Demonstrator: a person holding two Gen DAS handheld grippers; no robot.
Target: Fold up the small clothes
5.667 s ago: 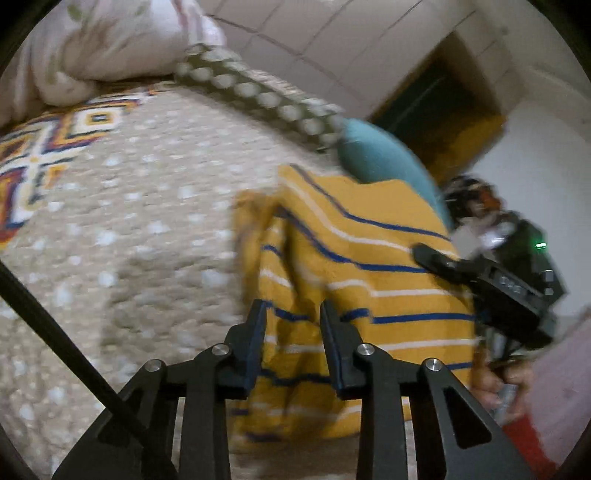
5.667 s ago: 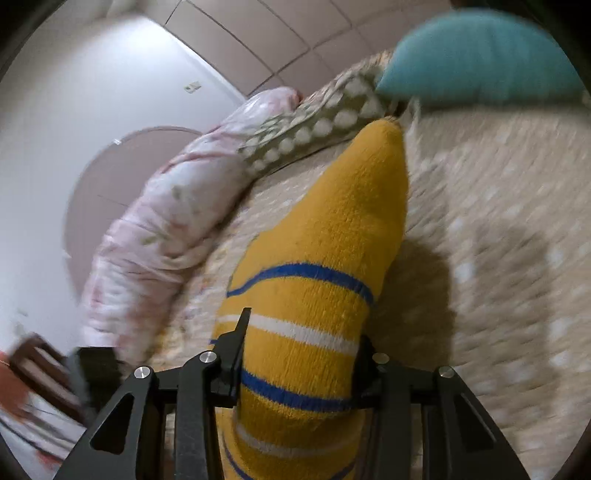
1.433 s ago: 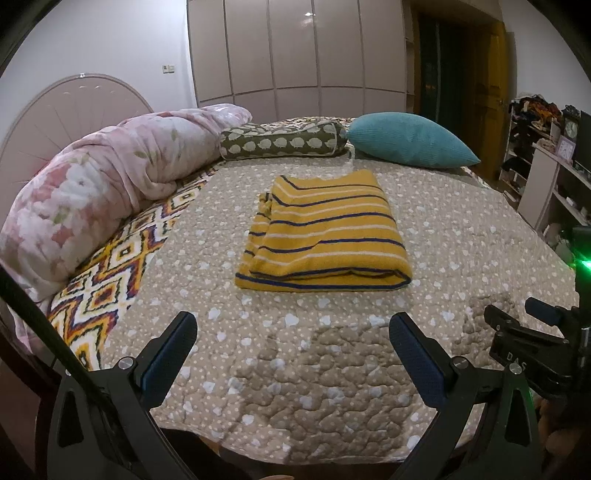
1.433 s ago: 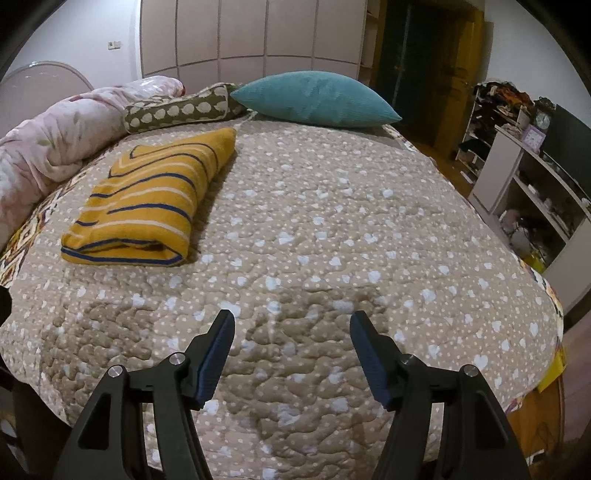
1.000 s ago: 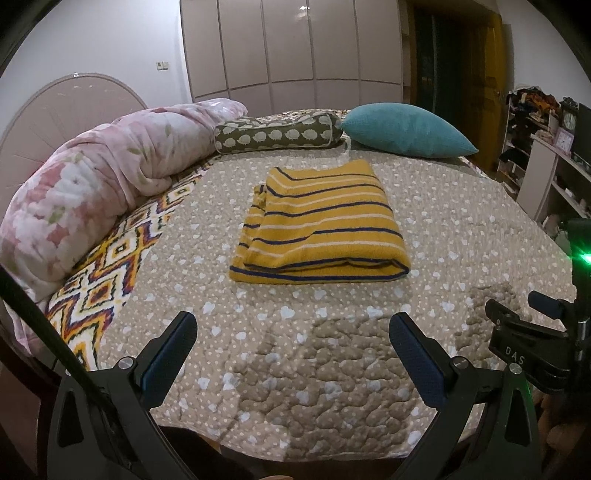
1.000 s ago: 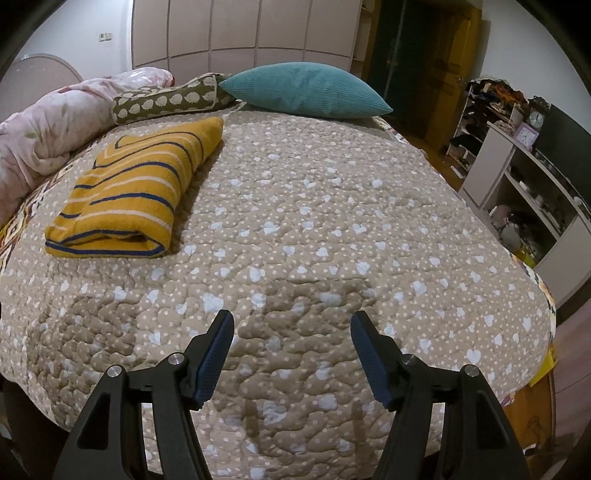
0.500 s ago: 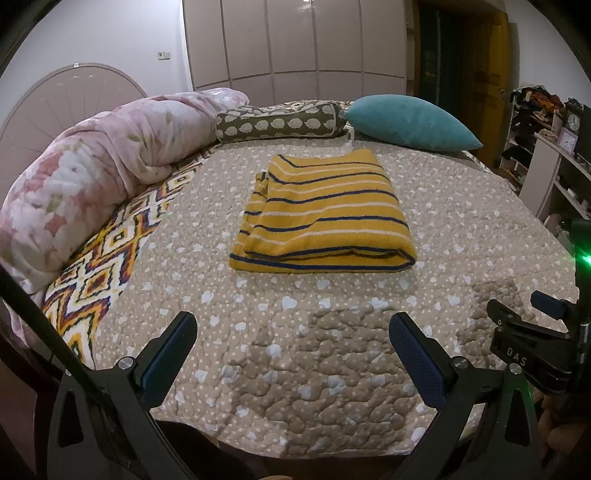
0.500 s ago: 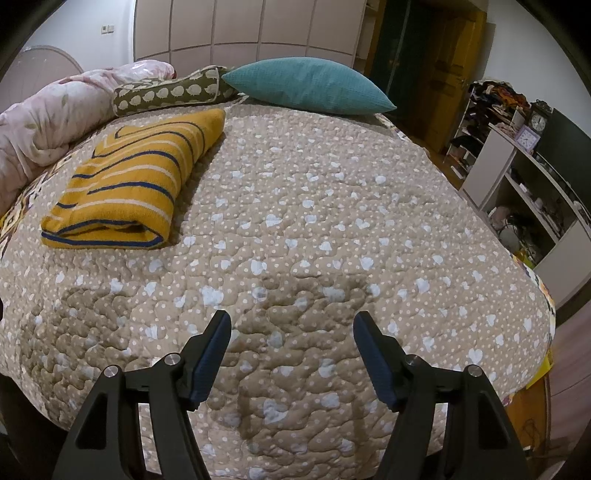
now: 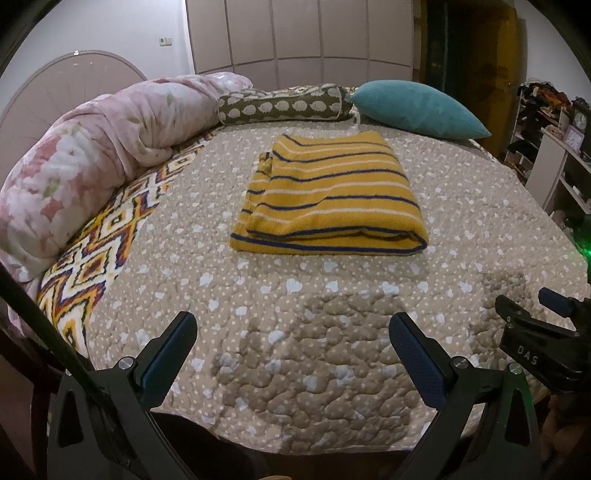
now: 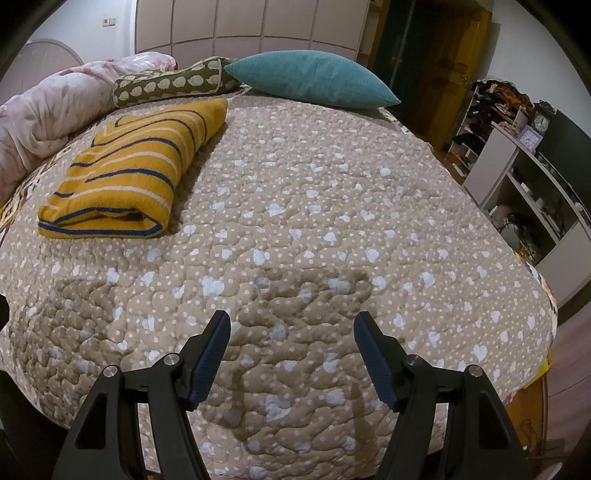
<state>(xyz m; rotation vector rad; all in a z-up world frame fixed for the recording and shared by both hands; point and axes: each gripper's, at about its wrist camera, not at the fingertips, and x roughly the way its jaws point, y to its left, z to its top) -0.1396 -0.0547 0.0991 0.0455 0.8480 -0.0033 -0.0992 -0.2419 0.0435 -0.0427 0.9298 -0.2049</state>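
1. Left wrist view: the left claw (image 9: 291, 332) hangs with its jaws spread wide and nothing between them, over the near edge of the bed. The mustard-yellow knitted garment with navy and white stripes (image 9: 328, 195) lies folded into a thick rectangle mid-bed, well apart from the claw. The fold looks done, so the risk is mostly in touching it again: a jaw catching the loose left-hand layers, which sit slightly uneven, would likely drag the stack open. The soft knit may also slump by itself where the top layer overhangs.

2. Same view, surroundings: the beige quilted bedspread with pale hearts and dots (image 9: 332, 314) is puckered and springy, so a press on it could tip the pile. A rolled pink floral duvet (image 9: 92, 155) lines the left side, an olive bolster with white shapes (image 9: 284, 105) and a teal cushion (image 9: 417, 107) sit at the far end, and pale wardrobe doors (image 9: 295, 33) stand behind them.

3. Right wrist view: the right claw (image 10: 291, 332) is likewise agape and empty, with the garment far off to its left. White open shelving carrying a small clock (image 10: 532, 138) stands to the right of the bed; a wide swing that way could knock it.
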